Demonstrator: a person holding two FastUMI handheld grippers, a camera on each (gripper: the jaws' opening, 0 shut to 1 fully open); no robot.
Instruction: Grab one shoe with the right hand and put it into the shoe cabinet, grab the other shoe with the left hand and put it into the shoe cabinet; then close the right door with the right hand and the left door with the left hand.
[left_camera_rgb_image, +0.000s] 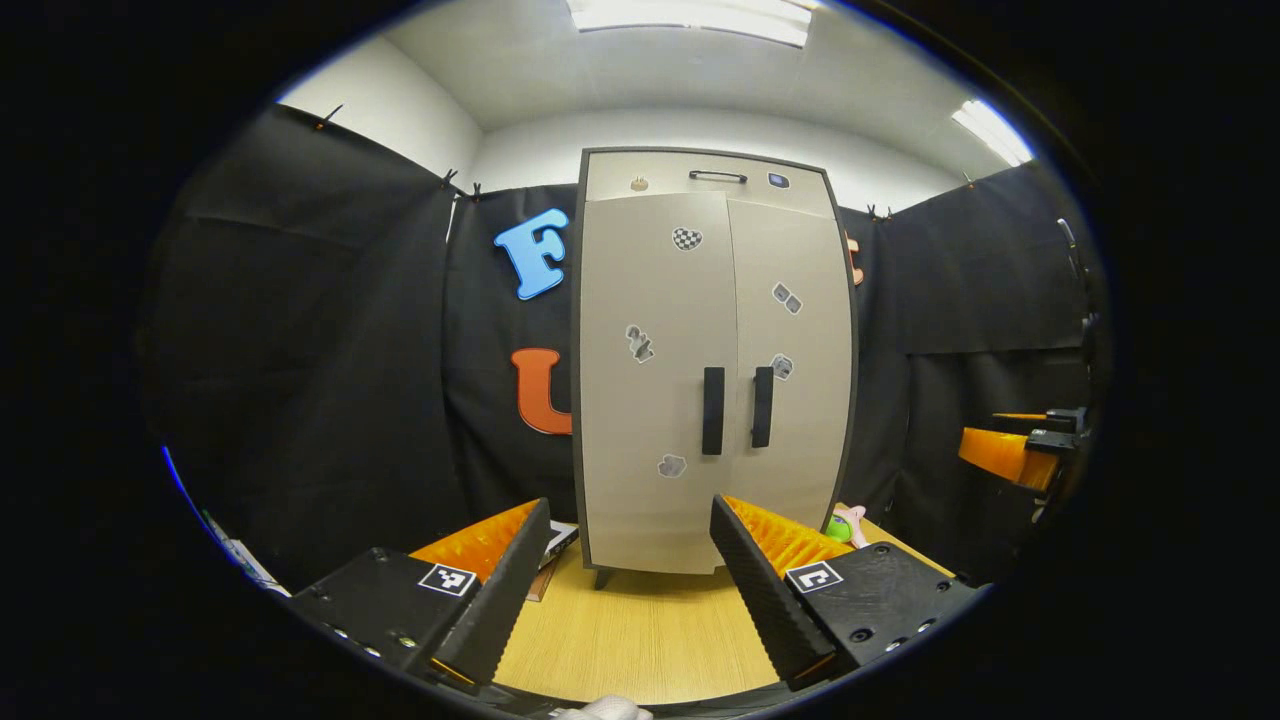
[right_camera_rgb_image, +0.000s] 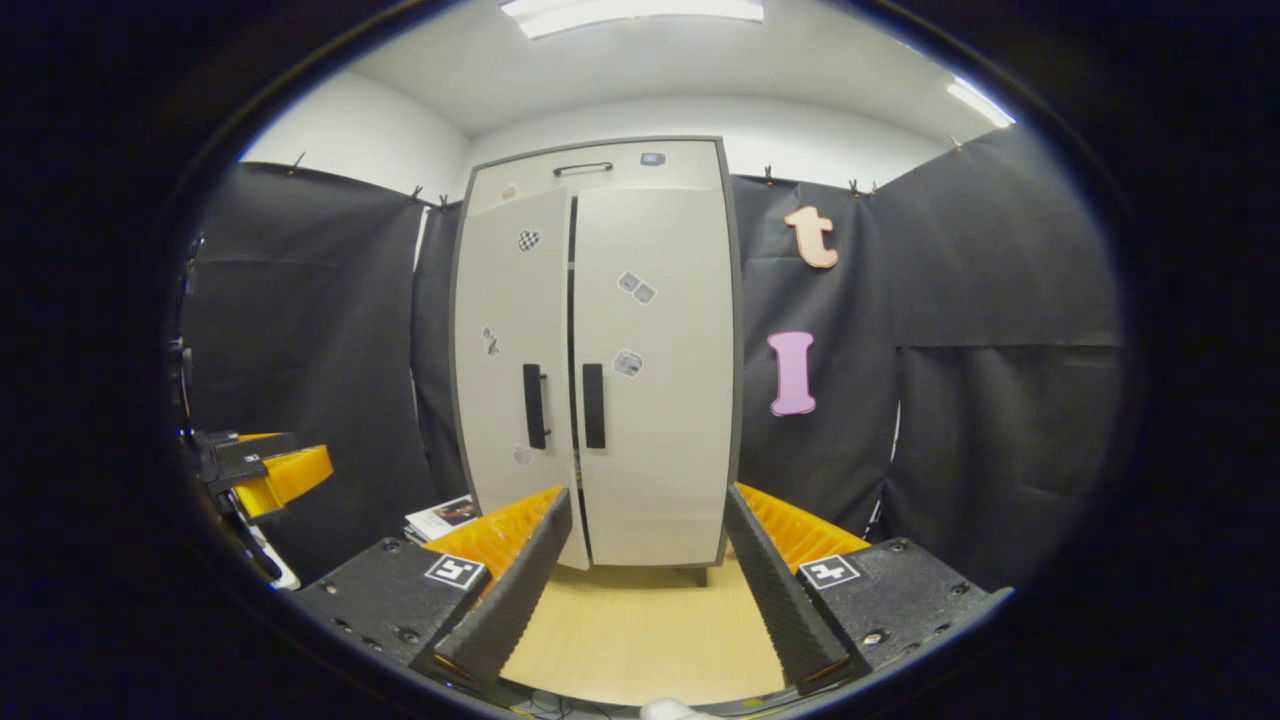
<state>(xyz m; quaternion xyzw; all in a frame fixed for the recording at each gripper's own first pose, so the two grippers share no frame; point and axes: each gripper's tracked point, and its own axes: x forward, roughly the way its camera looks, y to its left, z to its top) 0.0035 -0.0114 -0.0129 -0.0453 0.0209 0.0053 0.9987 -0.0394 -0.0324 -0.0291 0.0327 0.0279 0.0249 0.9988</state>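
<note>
Black cloth backs the shoe cabinet (left_camera_rgb_image: 712, 370) on the bench (left_camera_rgb_image: 640, 630), both doors shut; left tongs (left_camera_rgb_image: 630, 575) and right tongs (right_camera_rgb_image: 645, 585) spread, empty.

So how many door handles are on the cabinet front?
2 vertical bar handles: left door handle and right door handle, flanking the centre seam. A third handle, horizontal, sits on the top panel.

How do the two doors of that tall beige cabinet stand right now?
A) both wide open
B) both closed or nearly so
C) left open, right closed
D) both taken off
B: the tall beige cabinet shows both door fronts facing forward, their two black vertical handles side by side at the middle seam; the right gripper view shows only a thin dark gap there.
</note>
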